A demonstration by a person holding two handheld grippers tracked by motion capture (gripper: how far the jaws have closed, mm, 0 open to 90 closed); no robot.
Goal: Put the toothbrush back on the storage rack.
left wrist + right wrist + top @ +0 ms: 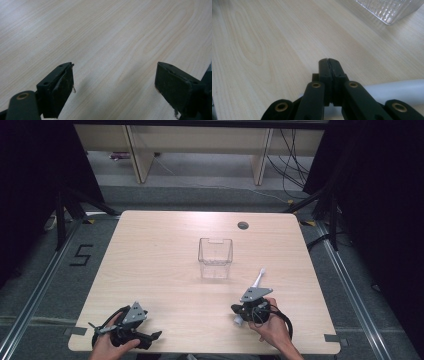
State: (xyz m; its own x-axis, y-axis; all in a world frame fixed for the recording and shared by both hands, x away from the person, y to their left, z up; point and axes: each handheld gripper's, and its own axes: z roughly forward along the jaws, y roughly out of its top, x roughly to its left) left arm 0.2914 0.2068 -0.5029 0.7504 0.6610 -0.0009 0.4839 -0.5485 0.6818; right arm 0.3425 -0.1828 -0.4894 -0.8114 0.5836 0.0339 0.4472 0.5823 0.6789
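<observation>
Pale wood-grain bench (165,270), rounded at the corners, broad bare surface left and centre. Clear ribbed plastic box (215,258) upright near the middle, well apart from every edge. Slim white plastic toothbrush (256,281) flat on the bench, right of the box, running under the right gripper (329,60); jaws pressed together, nothing between. Left gripper (113,82) by the near edge, spread wide, empty.
</observation>
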